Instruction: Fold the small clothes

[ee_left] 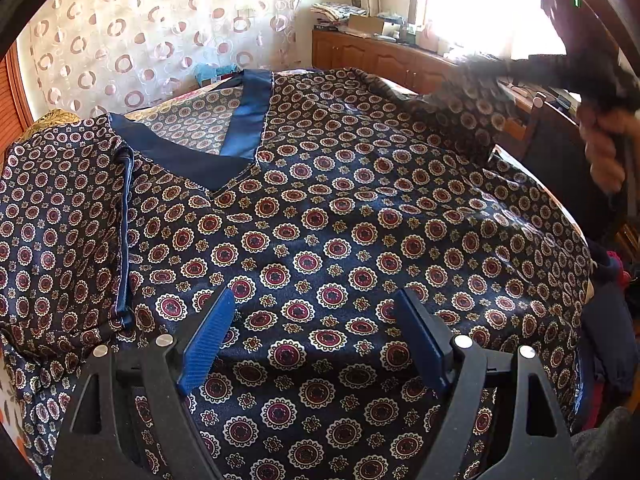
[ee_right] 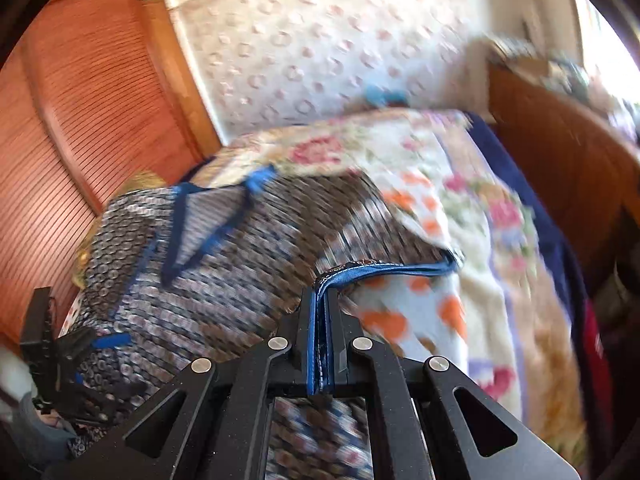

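The shirt (ee_left: 320,220) lies face up on the bed (ee_right: 440,184), its left sleeve (ee_left: 60,220) already folded inward. Over its hem the left gripper (ee_left: 316,340) hovers, fingers apart. Right of the shirt's body, the right gripper (ee_right: 322,308) pinches the right sleeve's cuff (ee_right: 384,270), likely to fold it in.

A bedroom with a sheer ring-patterned curtain (ee_left: 160,36) ahead of the jaws, a cluttered wooden cabinet (ee_left: 376,58) under a bright sunlit window (ee_left: 488,4) to their right, and a louvred wooden door (ee_right: 76,120) left.
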A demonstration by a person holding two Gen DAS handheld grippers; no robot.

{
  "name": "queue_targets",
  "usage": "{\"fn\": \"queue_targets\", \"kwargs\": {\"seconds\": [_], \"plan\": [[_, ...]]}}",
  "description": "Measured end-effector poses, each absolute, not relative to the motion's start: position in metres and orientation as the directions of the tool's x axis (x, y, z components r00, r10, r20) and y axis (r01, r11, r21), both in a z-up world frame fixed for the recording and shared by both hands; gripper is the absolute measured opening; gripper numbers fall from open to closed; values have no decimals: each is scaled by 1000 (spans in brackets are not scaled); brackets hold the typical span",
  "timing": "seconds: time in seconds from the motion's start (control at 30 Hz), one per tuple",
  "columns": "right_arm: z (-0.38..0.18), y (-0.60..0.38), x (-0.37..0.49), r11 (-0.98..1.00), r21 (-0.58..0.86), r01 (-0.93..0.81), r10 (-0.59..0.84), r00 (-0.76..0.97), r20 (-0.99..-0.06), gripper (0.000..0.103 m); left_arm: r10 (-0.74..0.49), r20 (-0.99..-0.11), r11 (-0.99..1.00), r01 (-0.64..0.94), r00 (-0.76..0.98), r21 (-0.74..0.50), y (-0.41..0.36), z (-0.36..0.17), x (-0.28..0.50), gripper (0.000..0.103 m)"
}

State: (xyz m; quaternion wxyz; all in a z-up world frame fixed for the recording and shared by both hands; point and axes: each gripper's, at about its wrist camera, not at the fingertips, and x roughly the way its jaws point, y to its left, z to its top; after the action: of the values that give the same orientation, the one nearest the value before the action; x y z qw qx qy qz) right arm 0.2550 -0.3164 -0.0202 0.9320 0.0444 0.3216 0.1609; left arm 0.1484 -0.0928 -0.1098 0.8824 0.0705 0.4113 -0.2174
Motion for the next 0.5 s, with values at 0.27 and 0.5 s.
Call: {"fn": "queue_targets", "kwargs": {"seconds": [0.27, 0.5], "plan": [[-7, -225, 259, 893, 60, -446, 382, 678, -628, 7, -324, -757, 896, 440, 568, -53, -94, -110, 149, 82], [-9, -245, 268, 893, 94, -441, 398, 672, -624, 32, -334, -752, 897, 436, 568, -69, -92, -108, 149, 82]]}}
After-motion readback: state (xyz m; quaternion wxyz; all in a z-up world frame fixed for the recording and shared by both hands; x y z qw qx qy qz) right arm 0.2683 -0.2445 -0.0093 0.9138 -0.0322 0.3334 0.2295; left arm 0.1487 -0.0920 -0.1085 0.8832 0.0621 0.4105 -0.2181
